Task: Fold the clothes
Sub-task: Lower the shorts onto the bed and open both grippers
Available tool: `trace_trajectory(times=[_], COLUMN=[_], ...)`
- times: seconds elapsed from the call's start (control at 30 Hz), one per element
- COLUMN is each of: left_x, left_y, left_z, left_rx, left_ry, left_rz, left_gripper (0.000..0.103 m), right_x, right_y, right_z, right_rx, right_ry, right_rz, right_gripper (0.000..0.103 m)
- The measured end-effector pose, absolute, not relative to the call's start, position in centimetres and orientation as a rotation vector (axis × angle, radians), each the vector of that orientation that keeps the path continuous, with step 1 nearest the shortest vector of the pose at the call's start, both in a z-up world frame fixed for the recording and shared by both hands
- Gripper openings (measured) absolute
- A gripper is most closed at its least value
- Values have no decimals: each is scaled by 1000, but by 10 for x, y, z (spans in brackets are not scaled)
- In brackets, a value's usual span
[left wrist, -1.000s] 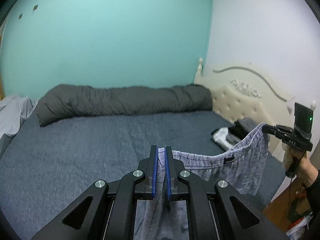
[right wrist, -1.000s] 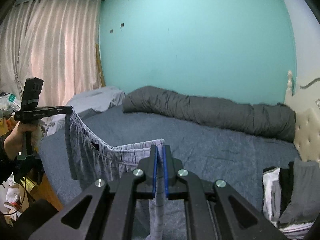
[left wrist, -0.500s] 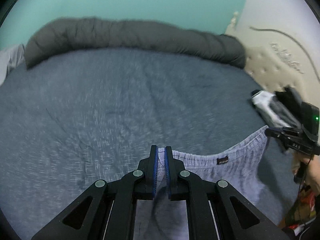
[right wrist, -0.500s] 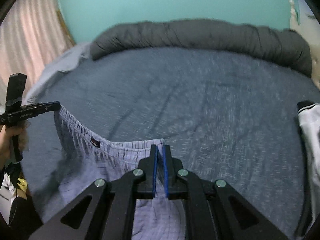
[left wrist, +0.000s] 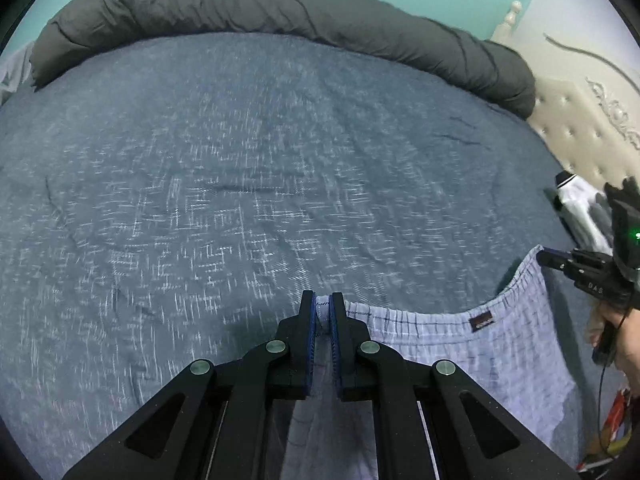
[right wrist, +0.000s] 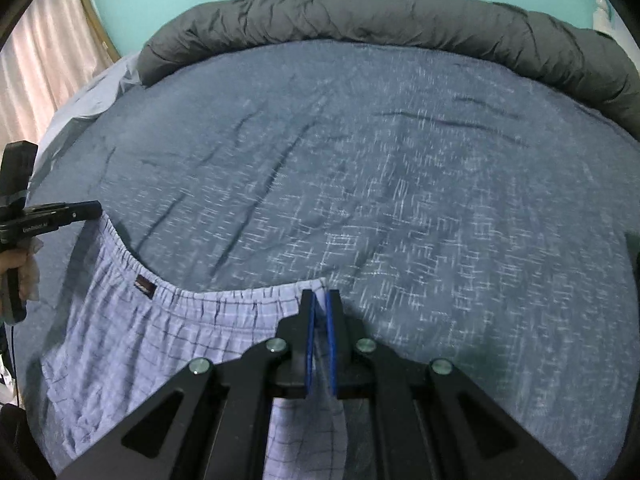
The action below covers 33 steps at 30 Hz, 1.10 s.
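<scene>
A pair of light blue checked shorts [left wrist: 460, 356] with an elastic waistband hangs stretched between my two grippers above the near edge of the bed. My left gripper [left wrist: 322, 306] is shut on one end of the waistband. My right gripper [right wrist: 319, 302] is shut on the other end; it also shows at the right of the left wrist view [left wrist: 546, 258]. The left gripper shows at the left of the right wrist view [right wrist: 94, 210]. The shorts [right wrist: 160, 332] sag in the middle, with a small dark label on the waistband. The legs hang down below, partly hidden by the gripper bodies.
The bed has a dark blue sheet [left wrist: 248, 184]. A rolled grey duvet [left wrist: 280, 4] lies along its far side by the teal wall. Folded clothes [left wrist: 580, 204] lie at the right by the cream headboard [left wrist: 592, 132]. A curtain [right wrist: 36, 64] hangs at the left.
Both grippers have tilted down and moved forward over the bed, still holding the shorts stretched. The view now looks down on the sheet instead of at the wall.
</scene>
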<state>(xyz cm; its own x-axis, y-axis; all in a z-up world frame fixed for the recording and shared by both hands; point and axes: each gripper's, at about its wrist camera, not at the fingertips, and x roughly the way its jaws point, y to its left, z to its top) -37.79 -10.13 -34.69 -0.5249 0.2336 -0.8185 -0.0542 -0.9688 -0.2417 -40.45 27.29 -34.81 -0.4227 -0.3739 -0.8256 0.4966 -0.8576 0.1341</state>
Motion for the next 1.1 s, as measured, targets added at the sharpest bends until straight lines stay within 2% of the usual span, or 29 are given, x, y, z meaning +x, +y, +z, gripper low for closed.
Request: trace_trajectory(times=[0.27, 0.37, 0.4, 0.43, 0.5, 0.67, 0.9, 1.1], left_x=[-388, -382, -378, -373, -360, -311, -236, -190], left_y=[-93, -100, -105, -109, -119, -138, -150, -142], left_z=[-365, -363, -360, -357, -350, -338, -349, -364], left_rx=[-1465, -1465, -1459, -1452, -1438, -1408, -1390, -1414], left_ry=[-259, -302, -318, -334, -386, -461, -638, -720], left_rz=[2568, 2566, 2574, 2581, 2590, 2617, 2630, 2628], left_gripper=[9, 13, 19, 30, 40, 40, 40, 41], right_x=[-418, -414, -412, -409, -402, -350, -262, -221], right_y=[277, 284, 287, 294, 309, 347, 383, 392], right_z=[-373, -368, -365, -360, -350, -331, -339, -350], right_rx=[1310, 1277, 1263, 1257, 1240, 1155, 1164, 1250], right_ry=[144, 101, 94, 55, -31, -381, -680, -725], right_rz=[-2285, -2332, -2363, -2386, -2432, -2404, -2420, -2443], right_gripper=[5, 10, 17, 21, 25, 31, 36, 36])
